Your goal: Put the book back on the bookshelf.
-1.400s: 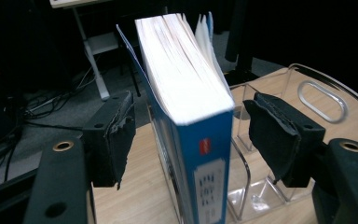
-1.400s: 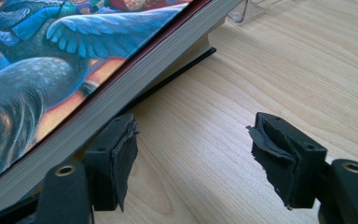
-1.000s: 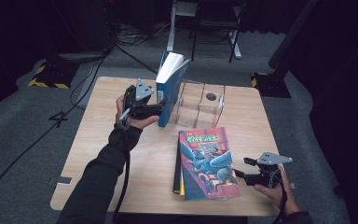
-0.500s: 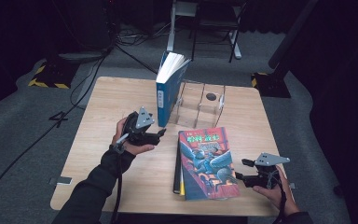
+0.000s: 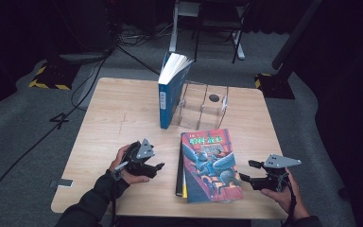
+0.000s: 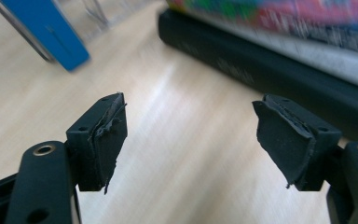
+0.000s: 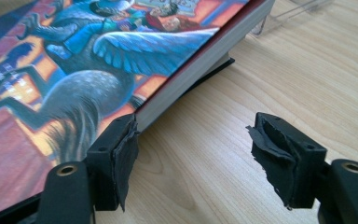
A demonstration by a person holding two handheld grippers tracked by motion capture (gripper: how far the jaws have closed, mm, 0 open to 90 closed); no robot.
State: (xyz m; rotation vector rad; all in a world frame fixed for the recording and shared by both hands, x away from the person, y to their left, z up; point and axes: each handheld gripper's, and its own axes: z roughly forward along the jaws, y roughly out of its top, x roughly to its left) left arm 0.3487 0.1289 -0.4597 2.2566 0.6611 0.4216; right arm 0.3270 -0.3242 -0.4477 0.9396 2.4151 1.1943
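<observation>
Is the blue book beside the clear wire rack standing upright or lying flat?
Upright. The blue book stands on its bottom edge on the wooden table, pages fanned at the top, against the clear wire rack.

The tabletop (image 5: 113, 118) is pale wood with a fine grain. At centre frame of the high view, the upright book (image 5: 169, 94) is blue with white page edges. Lower centre, the top book (image 5: 209, 163) shows a red-orange cover with a blue and grey winged creature; under it lies a black book (image 5: 179, 175). Both hand-held grippers, left (image 5: 157, 166) and right (image 5: 244, 172), are black with grey plates.
</observation>
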